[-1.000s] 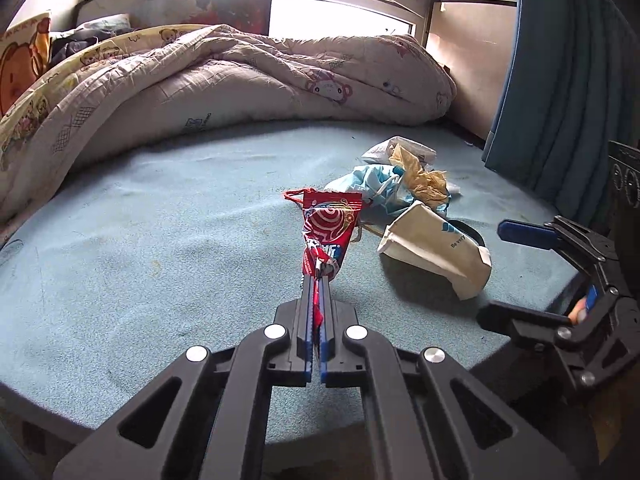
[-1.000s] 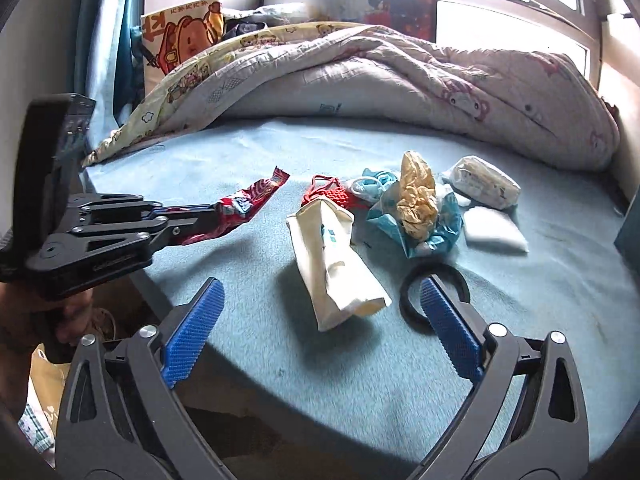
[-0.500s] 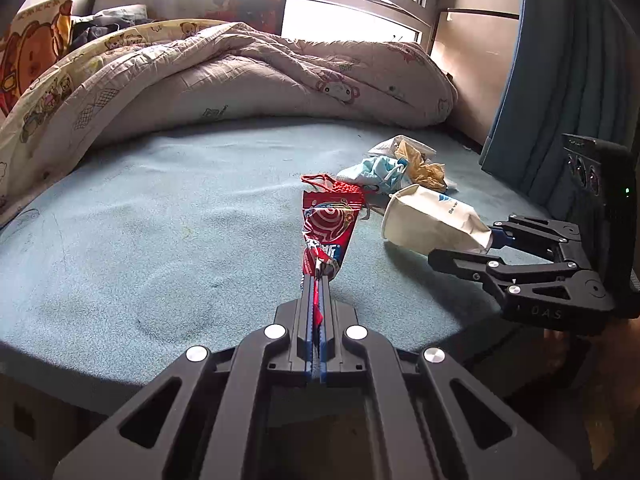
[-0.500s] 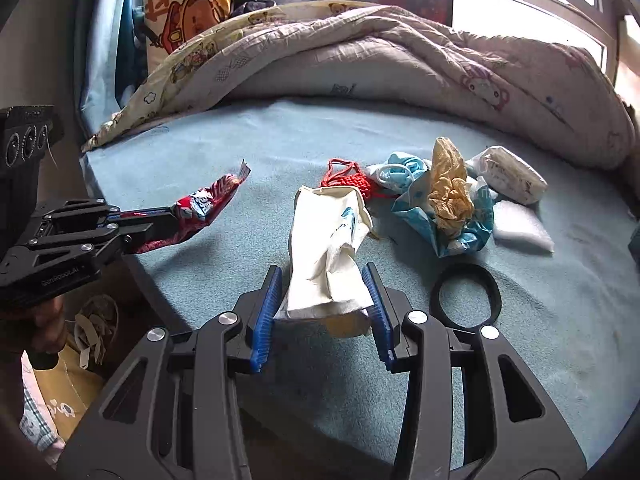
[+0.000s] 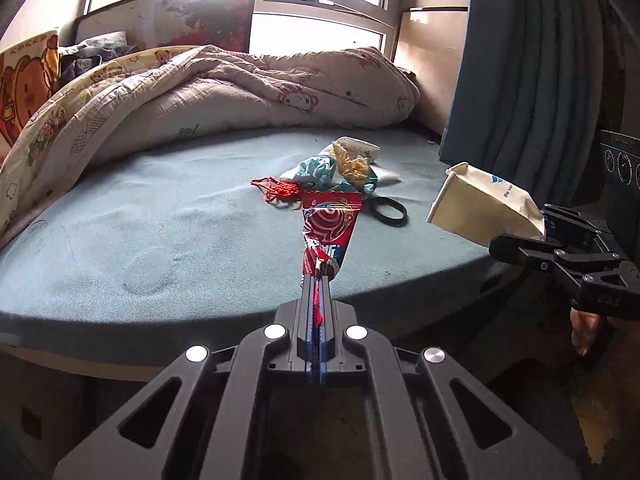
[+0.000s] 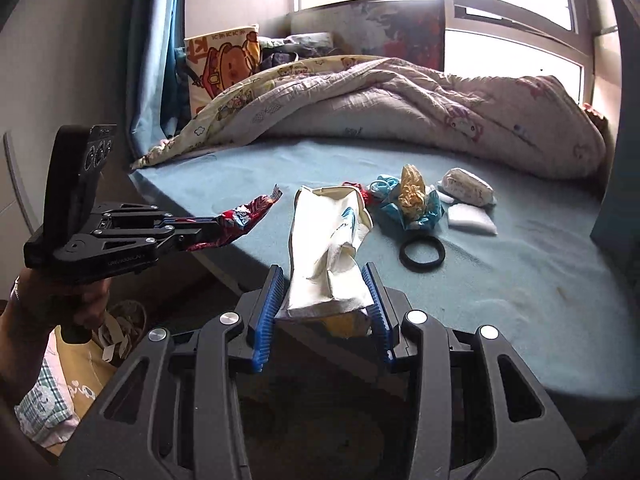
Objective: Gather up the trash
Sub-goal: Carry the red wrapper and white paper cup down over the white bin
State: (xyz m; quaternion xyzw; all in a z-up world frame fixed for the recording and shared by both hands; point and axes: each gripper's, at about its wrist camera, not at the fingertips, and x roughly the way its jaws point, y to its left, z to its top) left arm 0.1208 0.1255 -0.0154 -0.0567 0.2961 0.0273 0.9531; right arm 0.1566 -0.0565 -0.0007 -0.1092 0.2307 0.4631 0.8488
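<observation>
The right gripper has lifted the white paper bag off the bed, jaws gripping it; the left gripper keeps its jaws closed on the red wrapper.

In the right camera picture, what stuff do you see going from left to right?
Left gripper → red wrapper → white paper bag → black ring → white pad

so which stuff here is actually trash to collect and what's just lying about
Trash:
- red snack wrapper, in left gripper
- paper bag, in right gripper
- crumpled blue and yellow wrappers
- white packets

Just lying about (likely):
- quilt
- black ring
- red cord
</observation>
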